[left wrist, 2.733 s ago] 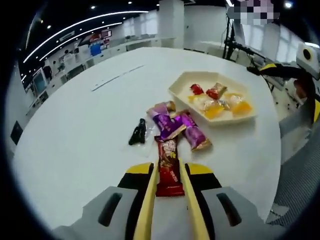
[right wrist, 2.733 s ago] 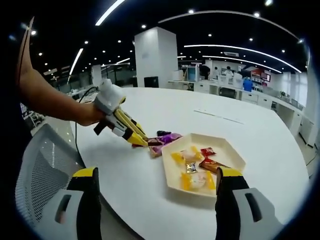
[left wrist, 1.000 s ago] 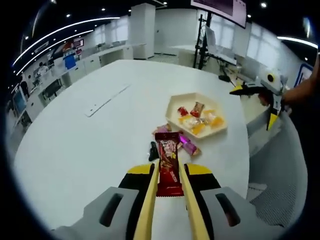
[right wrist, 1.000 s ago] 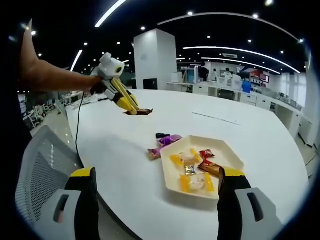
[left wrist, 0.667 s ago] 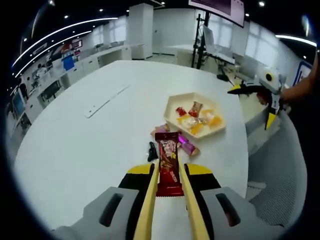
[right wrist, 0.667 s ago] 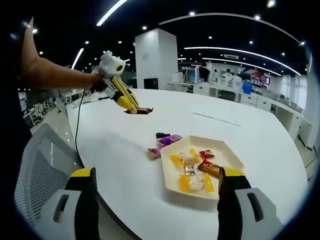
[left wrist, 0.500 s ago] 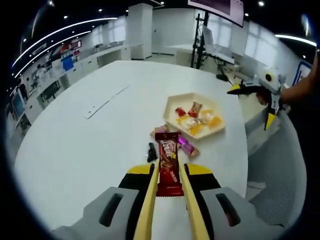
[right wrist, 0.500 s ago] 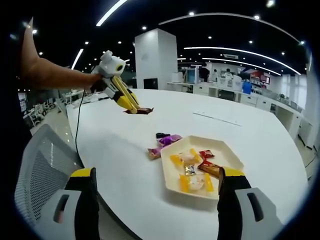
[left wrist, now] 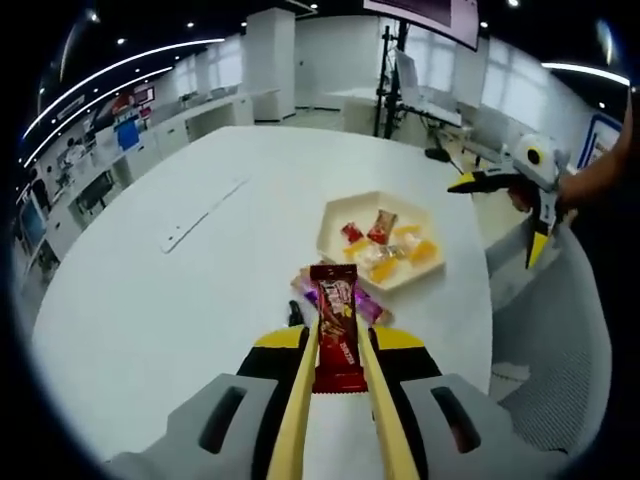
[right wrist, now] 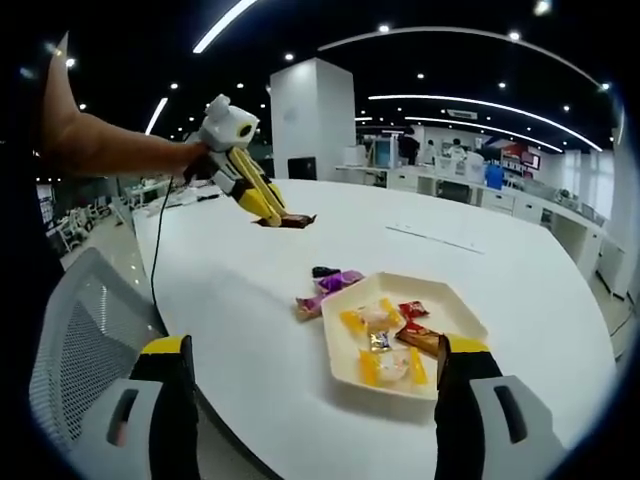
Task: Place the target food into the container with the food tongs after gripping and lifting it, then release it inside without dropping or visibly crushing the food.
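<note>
2 yellow jaws of the left gripper (left wrist: 338,340) are clamped on a red snack bar (left wrist: 336,322), which is held in the air above the white table (left wrist: 180,290) — short of the cream tray (left wrist: 345,214). In the right gripper view, this gripper and the bar (right wrist: 296,220) sit up and left of the tray (right wrist: 440,297), well apart from it. The tray holds several wrapped sweets (right wrist: 385,335), red, orange and pale. Just beside the tray's near edge lie purple-wrapped sweets (right wrist: 335,281) and 1 dark sweet (right wrist: 323,270) on the table. The right gripper (right wrist: 312,410) has its jaws spread wide and empty — it hangs at the table edge, on the far side of the tray from the bar.
</note>
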A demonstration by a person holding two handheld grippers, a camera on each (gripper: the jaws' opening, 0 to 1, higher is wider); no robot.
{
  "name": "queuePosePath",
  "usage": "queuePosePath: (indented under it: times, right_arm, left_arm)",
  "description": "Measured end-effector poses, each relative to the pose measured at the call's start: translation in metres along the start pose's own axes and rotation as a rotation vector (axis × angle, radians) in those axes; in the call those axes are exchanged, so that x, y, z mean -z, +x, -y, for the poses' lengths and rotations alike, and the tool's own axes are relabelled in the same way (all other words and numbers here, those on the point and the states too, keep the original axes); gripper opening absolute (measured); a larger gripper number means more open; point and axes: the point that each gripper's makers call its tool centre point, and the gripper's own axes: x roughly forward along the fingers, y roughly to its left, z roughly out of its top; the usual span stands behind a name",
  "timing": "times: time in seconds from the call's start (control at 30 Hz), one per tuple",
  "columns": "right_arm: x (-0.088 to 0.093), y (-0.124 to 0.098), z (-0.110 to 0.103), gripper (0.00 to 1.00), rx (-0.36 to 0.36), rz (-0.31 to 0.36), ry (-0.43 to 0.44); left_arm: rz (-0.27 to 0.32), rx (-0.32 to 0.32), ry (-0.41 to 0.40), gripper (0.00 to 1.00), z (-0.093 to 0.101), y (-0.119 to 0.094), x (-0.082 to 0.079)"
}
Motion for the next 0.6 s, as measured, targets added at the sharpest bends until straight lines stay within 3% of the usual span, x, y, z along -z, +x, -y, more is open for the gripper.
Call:
queuePosePath:
  times: [0.6]
  right_arm:
    - [0.000,0.000,0.001,0.99,0.006,0.004,0.005]
  left_arm:
    - [-0.003,0.042,0.068,0.20,0.014,0.031,-0.038]
